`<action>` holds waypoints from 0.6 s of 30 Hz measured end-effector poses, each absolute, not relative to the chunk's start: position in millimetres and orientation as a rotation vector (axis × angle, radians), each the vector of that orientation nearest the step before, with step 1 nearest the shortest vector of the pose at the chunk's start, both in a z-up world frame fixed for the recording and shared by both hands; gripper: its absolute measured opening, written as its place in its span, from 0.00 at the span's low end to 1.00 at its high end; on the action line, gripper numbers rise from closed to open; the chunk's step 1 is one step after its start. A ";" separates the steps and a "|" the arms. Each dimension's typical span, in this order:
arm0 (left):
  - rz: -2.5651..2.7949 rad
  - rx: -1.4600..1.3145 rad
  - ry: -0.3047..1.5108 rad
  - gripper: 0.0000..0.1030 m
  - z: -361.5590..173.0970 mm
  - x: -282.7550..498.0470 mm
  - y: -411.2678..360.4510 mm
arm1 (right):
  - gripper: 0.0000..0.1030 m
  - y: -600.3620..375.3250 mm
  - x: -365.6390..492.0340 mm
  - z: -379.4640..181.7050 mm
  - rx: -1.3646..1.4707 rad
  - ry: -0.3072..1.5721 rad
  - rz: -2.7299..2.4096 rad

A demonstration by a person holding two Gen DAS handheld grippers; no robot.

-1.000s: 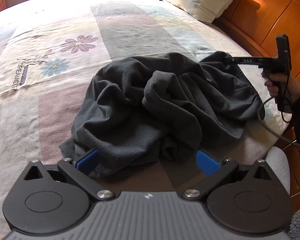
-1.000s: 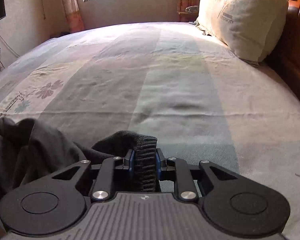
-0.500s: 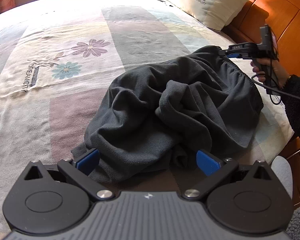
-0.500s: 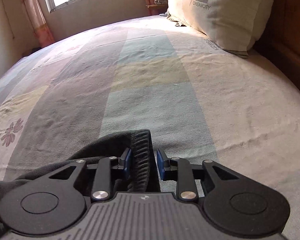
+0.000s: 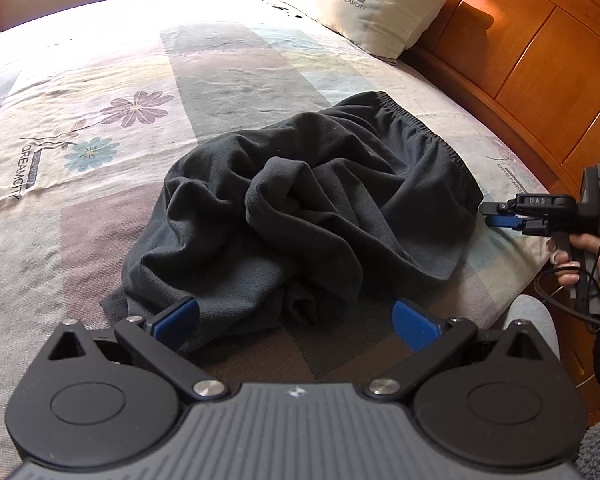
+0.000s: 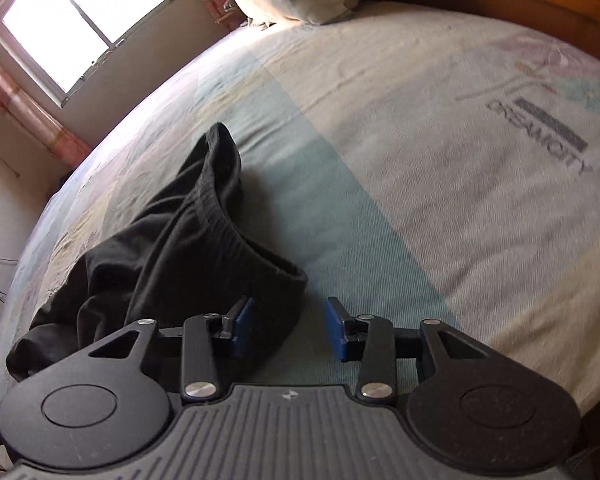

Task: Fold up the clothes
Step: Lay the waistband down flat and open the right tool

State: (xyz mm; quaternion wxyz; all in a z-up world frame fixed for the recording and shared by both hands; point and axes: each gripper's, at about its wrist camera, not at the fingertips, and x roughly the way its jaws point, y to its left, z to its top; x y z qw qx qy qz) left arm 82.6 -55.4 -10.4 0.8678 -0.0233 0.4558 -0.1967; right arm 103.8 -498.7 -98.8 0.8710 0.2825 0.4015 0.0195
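Dark garment (image 5: pixel 312 216) lies crumpled mid-bed (image 5: pixel 228 64), waistband toward 1 o'clock near the headboard (image 5: pixel 540 48). Left tongs (image 5: pixel 296 320) gape wide at 6 o'clock, holding nothing. Right tongs (image 6: pixel 288 330), at 3 o'clock in the left view, have just been opening; pads clear of the waistband corner lying between them.

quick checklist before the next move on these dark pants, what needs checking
1. Right gripper free of the cloth: ok. Its jaws have just been opening; the waistband corner lies between the pads, unpinched.
2. Left gripper open and ready: ok, pads wide apart at the near edge.
3. Dark pants flat enough to fold: not ok, bunched in the middle.
4. Waistband laid out: ok, it runs along the headboard side.
5. Legs located: cannot tell, buried in folds.
6. Room on the bedspread: ok.
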 end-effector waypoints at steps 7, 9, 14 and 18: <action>-0.394 -0.055 0.951 0.99 -7.9 70.6 -52.0 | 0.43 -483.2 129.3 -113.3 0.564 0.718 0.047; -0.392 -0.054 0.951 0.99 -7.8 67.8 -51.8 | 0.38 -479.9 131.4 -111.6 0.576 0.727 0.036; -0.394 -0.052 0.957 0.99 -10.1 67.0 -51.1 | 0.11 -471.7 109.2 -104.7 0.586 0.775 0.076; -0.405 -0.058 0.952 0.99 -10.2 66.8 -50.8 | 0.10 -475.2 85.7 -80.4 0.559 0.769 0.045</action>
